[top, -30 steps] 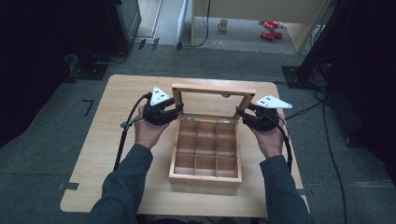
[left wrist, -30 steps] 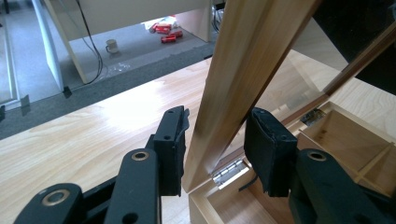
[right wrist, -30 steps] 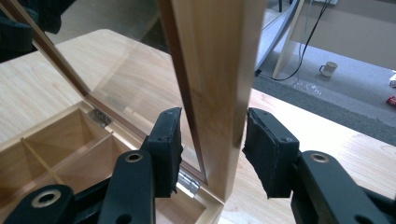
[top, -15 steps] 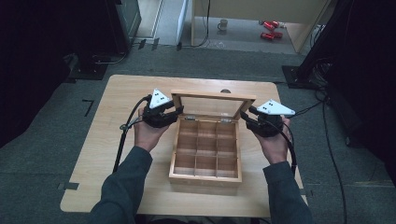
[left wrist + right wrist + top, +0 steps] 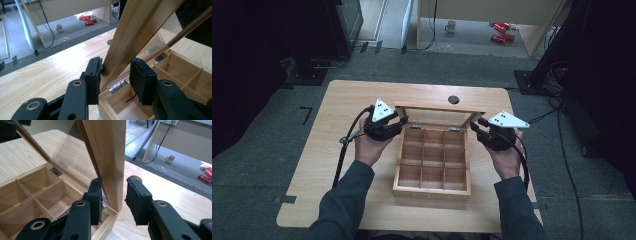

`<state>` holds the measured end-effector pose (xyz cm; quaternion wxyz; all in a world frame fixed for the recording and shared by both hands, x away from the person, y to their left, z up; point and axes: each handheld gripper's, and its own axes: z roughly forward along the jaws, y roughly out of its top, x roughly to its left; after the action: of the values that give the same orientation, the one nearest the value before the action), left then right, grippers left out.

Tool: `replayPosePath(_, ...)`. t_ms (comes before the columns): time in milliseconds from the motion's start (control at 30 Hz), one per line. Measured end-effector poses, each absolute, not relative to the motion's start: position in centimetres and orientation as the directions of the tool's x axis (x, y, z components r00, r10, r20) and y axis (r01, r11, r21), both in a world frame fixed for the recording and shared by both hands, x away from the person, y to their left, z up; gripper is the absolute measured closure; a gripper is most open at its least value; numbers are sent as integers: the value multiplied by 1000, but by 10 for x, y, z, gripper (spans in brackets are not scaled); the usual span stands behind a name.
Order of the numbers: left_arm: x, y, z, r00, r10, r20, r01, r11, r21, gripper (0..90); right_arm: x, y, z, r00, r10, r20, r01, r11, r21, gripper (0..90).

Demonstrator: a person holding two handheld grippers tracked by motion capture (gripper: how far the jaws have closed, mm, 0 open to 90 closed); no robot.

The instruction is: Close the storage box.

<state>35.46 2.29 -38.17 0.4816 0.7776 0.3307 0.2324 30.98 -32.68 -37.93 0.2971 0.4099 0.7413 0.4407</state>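
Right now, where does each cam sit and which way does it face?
High view: above the person's side, looking forward and down on the table and the open compartment box; both forearms, left gripper and right gripper show.
Left gripper view: rides the left gripper, looking along its jaws at the lid's left edge, mug beyond.
Right gripper view: rides the right gripper, facing the lid's right edge.
Shared: all three show lid and box.
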Motion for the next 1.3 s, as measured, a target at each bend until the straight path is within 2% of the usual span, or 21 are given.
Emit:
replayPosePath(367,343,25,-378,686,723,80,254,-341,905,623,302,-327,-381,-497,863,-95,333,290,897,631)
replayPosePath(567,339,27,-381,697,712,80,248,-344,905,612,296,-328,-381,-520,852,-68,324,270,907,573)
replayPosePath(867,332,28,-386,700,709,82,241,-343,908,604,290,-319,-379,-535,839,-97,294,292,910,578)
replayPosePath(1300,322,30,-393,697,714,73,244,-331,912,592,280,-317,-384,-528,844,-94,300,289,909,572)
